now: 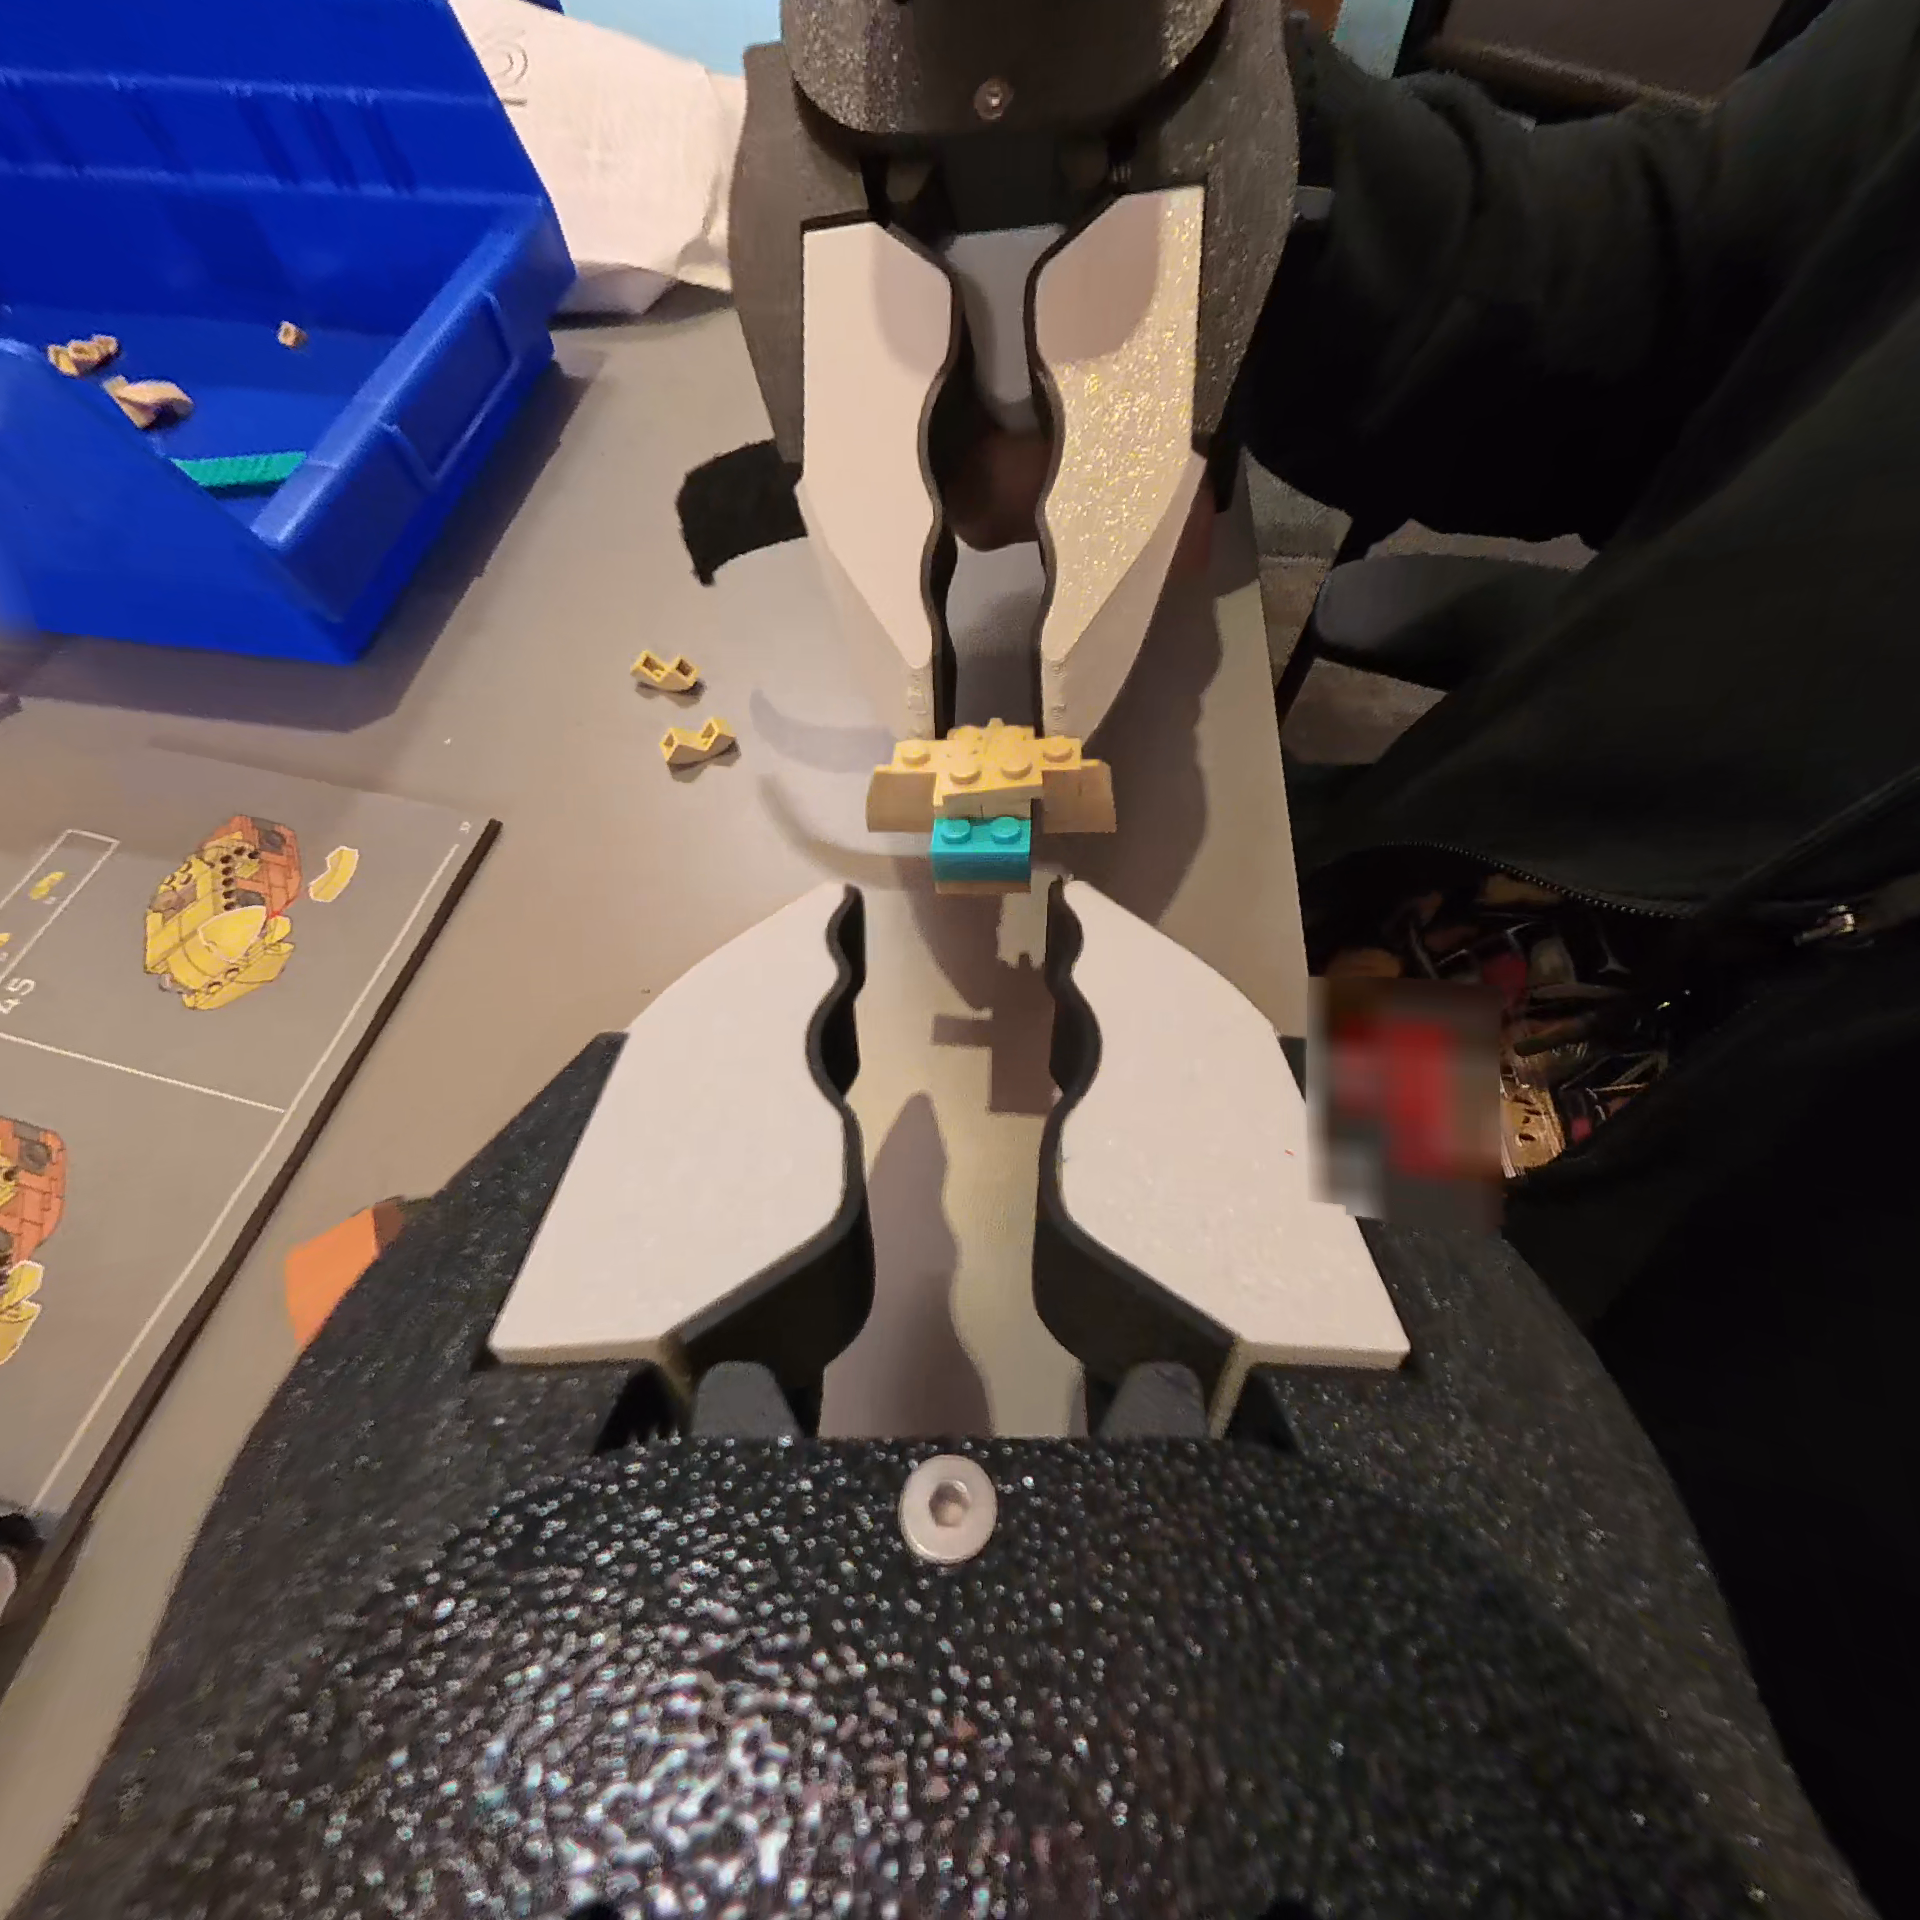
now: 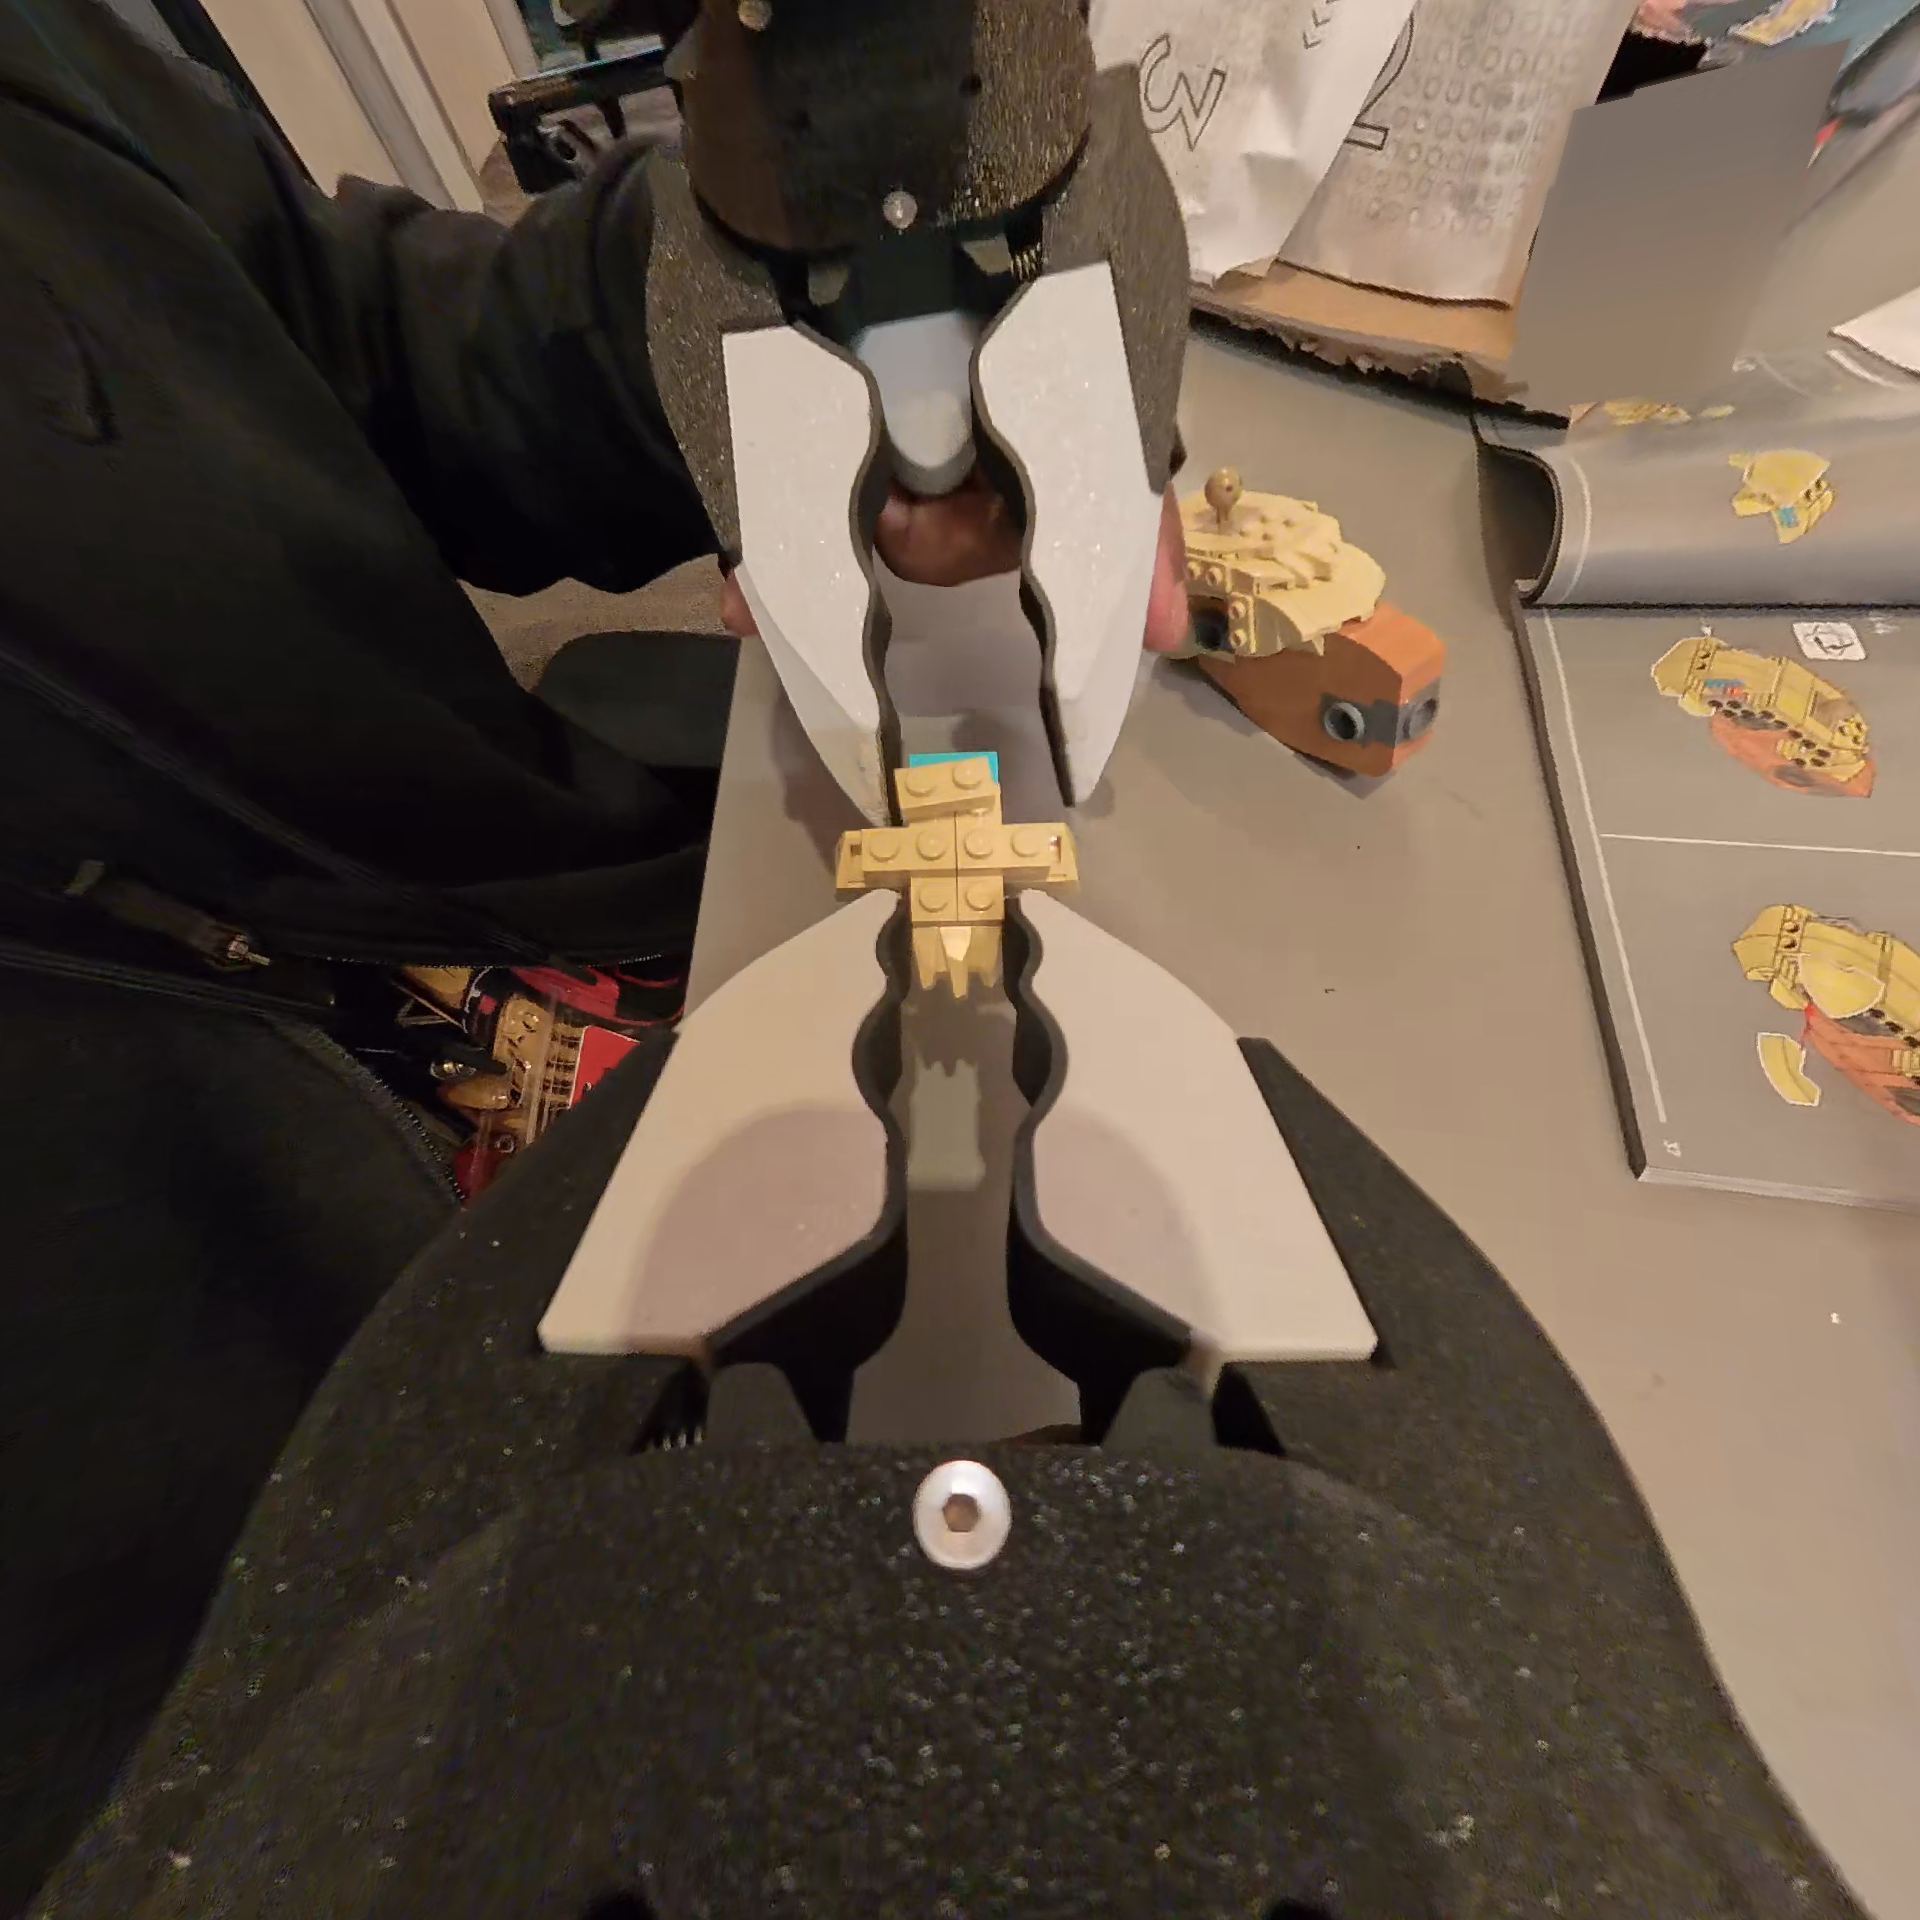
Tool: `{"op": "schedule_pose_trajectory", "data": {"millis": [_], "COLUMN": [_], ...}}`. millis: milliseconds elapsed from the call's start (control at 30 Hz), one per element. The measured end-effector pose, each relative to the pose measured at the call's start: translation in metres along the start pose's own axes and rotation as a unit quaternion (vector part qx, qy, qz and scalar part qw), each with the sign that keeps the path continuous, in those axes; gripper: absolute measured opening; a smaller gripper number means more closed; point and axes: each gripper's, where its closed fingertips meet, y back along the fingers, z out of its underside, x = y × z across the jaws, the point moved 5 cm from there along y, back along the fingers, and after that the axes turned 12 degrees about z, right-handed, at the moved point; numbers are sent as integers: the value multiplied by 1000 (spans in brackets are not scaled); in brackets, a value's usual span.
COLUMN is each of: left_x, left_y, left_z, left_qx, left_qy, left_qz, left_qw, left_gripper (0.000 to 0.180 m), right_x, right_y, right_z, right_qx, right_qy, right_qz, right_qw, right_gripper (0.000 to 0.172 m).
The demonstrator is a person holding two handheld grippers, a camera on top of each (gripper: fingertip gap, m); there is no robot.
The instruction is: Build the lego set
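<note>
A small tan brick assembly [image 2: 956, 862], cross-shaped from above with a teal brick [image 1: 982, 847] at one end, hangs above the grey worktop [image 2: 1299, 987] between the two tools, which face each other tip to tip. The right tool [image 2: 954, 935] has its pads pressed on the narrow tan end of the assembly, jaws only slightly apart around it. The left tool [image 1: 951, 899] stands wider open just short of the teal end; its fingertips flank that end without pressing on it, though in the right wrist view one finger [image 2: 868, 758] seems to lie just beside the brick. Beyond the left tool's tips and to its left, two loose tan curved pieces [image 1: 681, 707] lie on the worktop, and farther left sits a blue bin [image 1: 312, 416] with a few tan bits and a green plate inside. An open instruction booklet [image 1: 208, 987] lies to the left tool's near left. To the right tool's far right rests a partly built tan and brown model [image 2: 1309, 623]. A person's black sleeve [image 2: 364, 468] reaches behind the left tool.
</note>
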Motion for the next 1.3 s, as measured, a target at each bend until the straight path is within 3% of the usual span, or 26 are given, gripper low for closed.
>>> {"op": "schedule_pose_trajectory", "data": {"millis": [300,700,833,933,1133,1300], "left_x": [7,7,5,1,-5,-8], "left_y": [-2,2,5,8,10,8], "left_z": [-1,0,-1,-2,-2,1], "left_qx": [47,130,148,151,127,82], "left_qy": [-23,19,33,43,62,60], "left_qz": [6,27,25,12,-18,-23], "left_qw": [999,991,988,988,990,995], "left_gripper": [17,16,16,16,16,16], "right_x": [-3,-6,-8,-7,-3,-7], "right_y": [-1,0,0,1,5,11], "right_z": [-3,-9,-2,4,4,-9], "right_qx": [-17,-5,-6,13,81,121], "right_qy": [4,41,97,140,194,248], "right_qz": [-10,16,54,99,168,132], "right_qw": [1000,999,994,985,963,952], "right_gripper": [16,18,30,38,37,44]}}
